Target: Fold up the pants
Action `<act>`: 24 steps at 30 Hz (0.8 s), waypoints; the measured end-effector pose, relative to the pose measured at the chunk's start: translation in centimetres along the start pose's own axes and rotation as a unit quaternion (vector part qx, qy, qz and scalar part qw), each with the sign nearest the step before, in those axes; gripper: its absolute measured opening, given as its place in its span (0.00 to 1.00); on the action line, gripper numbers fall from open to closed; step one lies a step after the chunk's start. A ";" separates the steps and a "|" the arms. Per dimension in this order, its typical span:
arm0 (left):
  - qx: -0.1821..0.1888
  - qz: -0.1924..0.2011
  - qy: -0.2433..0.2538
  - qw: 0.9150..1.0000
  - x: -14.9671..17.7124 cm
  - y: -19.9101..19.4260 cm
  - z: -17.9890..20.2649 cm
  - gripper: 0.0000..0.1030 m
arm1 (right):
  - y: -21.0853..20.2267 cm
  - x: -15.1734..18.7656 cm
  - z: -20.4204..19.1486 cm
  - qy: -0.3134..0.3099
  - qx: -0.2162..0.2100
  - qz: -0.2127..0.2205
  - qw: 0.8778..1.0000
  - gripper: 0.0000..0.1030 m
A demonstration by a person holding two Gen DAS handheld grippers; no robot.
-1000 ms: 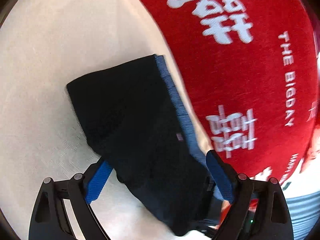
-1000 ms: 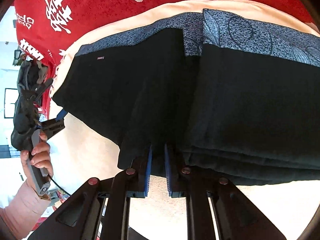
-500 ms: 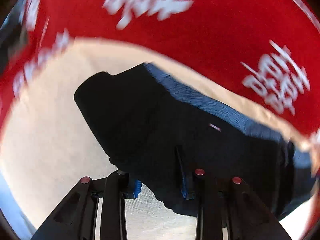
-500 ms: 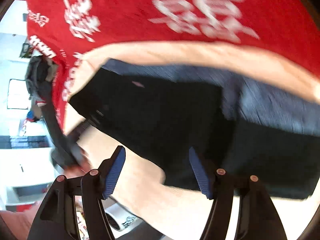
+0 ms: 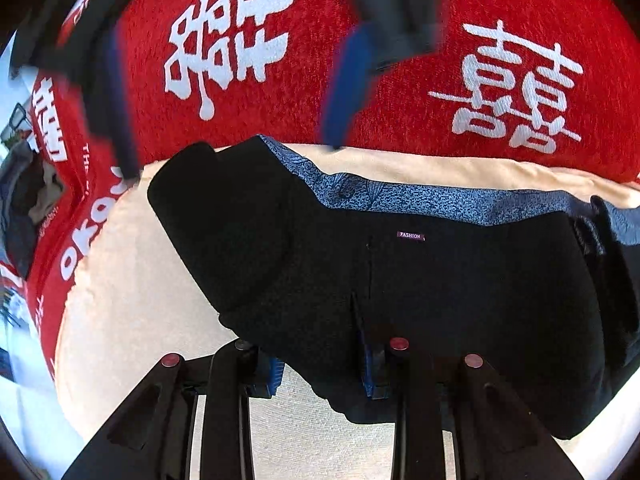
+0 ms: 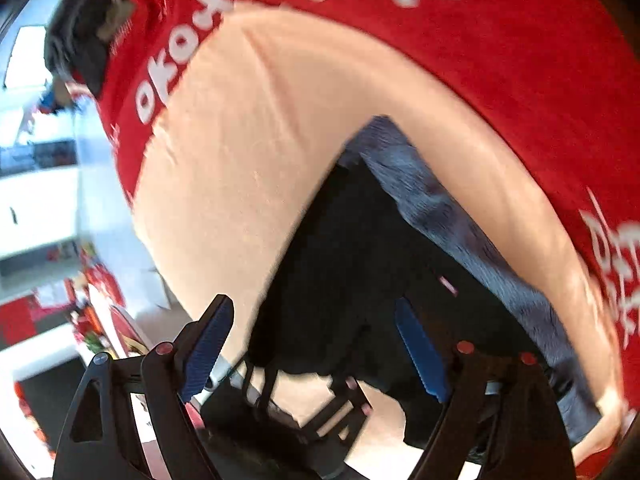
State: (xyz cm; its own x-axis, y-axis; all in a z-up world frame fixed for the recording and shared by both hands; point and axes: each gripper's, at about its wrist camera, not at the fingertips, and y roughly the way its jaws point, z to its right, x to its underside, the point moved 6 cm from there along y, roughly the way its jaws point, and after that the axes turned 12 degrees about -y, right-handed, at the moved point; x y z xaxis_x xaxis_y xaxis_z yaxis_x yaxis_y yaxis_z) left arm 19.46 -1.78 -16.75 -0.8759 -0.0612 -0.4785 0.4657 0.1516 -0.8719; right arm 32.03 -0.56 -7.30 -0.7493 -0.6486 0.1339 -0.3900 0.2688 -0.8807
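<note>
The black pants (image 5: 400, 280) lie folded on a cream cloth (image 5: 120, 300), with a blue patterned waistband (image 5: 400, 196) along the far edge and a small "FASHION" tag. My left gripper (image 5: 320, 364) is closed on the near edge of the pants, fabric bunched between its blue pads. In the right wrist view the pants (image 6: 360, 260) lie below my right gripper (image 6: 316, 344), which is open and hovers above them. The right gripper also shows blurred at the top of the left wrist view (image 5: 240, 80).
A red blanket with white characters (image 5: 240, 40) covers the surface beyond the cream cloth (image 6: 260, 140). Room clutter and white furniture (image 6: 36, 200) show at the far left. The left gripper's frame (image 6: 320, 420) sits under the right gripper.
My left gripper went from open to closed on the pants' near edge. My right gripper opened, let go of the pants, lifted and swung left above them.
</note>
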 end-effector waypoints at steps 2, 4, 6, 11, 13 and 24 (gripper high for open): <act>-0.003 0.001 0.001 1.000 0.0 -0.1 0.1 0.30 | 1.6 -1.3 -0.9 -0.006 0.012 -0.025 1.000 0.84; -0.005 0.002 0.003 1.000 0.0 -0.2 0.1 0.30 | 3.1 -1.5 -0.8 -0.010 0.031 -0.052 0.998 0.84; -0.006 0.002 0.007 1.000 -0.1 -0.2 0.2 0.30 | 4.8 -1.2 -0.4 -0.019 0.052 -0.085 0.995 0.71; 0.020 0.007 0.020 1.000 -0.2 -2.4 1.2 0.30 | 3.3 1.0 1.1 -0.015 0.036 -0.026 0.999 0.16; 0.034 0.020 0.026 0.999 -0.7 -4.0 2.1 0.30 | 0.6 3.1 1.9 0.000 -0.007 0.023 1.000 0.16; 0.161 0.051 0.096 0.981 -2.6 -15.1 13.2 0.30 | -11.5 20.1 8.6 0.098 -0.151 0.268 0.947 0.17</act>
State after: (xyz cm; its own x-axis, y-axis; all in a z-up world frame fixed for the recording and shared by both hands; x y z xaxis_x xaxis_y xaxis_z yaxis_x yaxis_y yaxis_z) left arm 16.39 -16.94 -3.68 -0.8156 0.1290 -0.5641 0.5412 -0.1750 -0.8225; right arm 26.02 -22.84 1.62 -0.9559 -0.2257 -0.1880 -0.0390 0.7317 -0.6805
